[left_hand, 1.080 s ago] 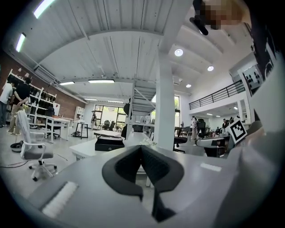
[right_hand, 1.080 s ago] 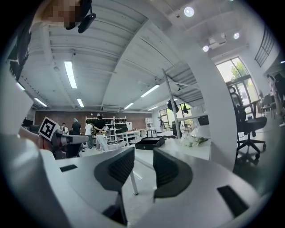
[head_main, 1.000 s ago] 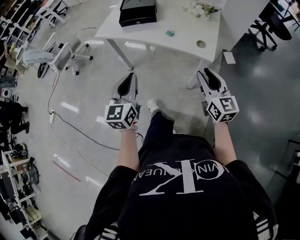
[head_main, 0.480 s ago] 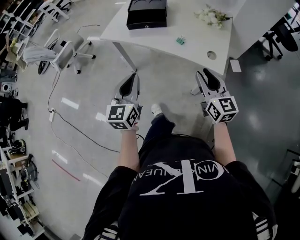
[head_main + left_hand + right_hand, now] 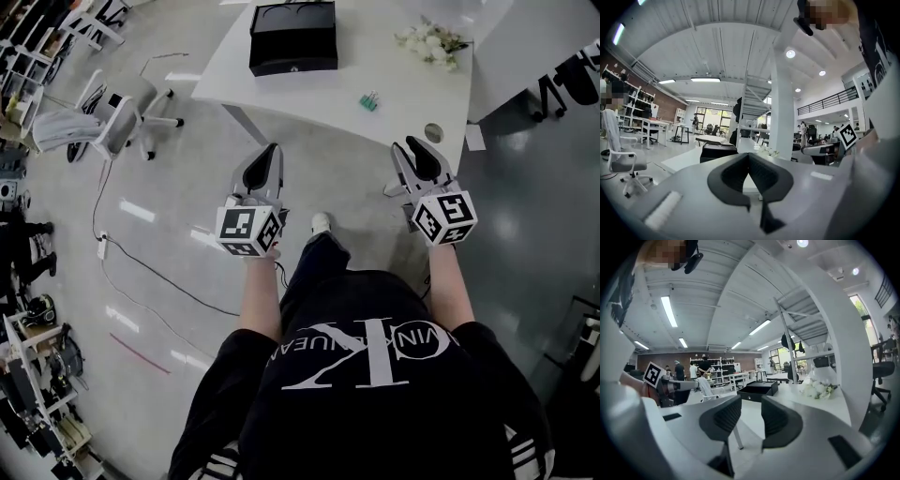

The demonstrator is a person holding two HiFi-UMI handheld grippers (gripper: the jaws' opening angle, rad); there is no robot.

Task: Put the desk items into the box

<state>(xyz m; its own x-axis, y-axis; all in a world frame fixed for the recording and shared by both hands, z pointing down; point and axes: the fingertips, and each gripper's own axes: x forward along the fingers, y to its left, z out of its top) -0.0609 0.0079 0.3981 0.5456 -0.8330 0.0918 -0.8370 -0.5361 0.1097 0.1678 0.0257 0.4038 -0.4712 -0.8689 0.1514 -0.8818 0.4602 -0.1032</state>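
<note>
A black open-topped box (image 5: 292,37) stands at the far edge of a white table (image 5: 281,89). A bunch of white flowers (image 5: 431,42) and a small teal clip (image 5: 368,100) lie to its right. Both grippers hang in the air short of the table's near edge, over the floor. My left gripper (image 5: 273,148) has its jaws closed tip to tip with nothing in them. My right gripper (image 5: 410,145) is open and empty. The left gripper view looks past the left gripper (image 5: 749,157) to the box (image 5: 718,151). Beyond the right gripper (image 5: 751,414) are the box (image 5: 759,389) and the flowers (image 5: 818,390).
A white office chair (image 5: 108,108) stands to the table's left and a cable (image 5: 141,258) trails over the floor. A second white desk (image 5: 534,37) adjoins on the right. Shelving (image 5: 28,394) lines the left edge. A round cable hole (image 5: 432,132) is in the table's near right corner.
The table and its items have slid down in the head view, so they are nearer. Both grippers keep the same pose and jaw state.
</note>
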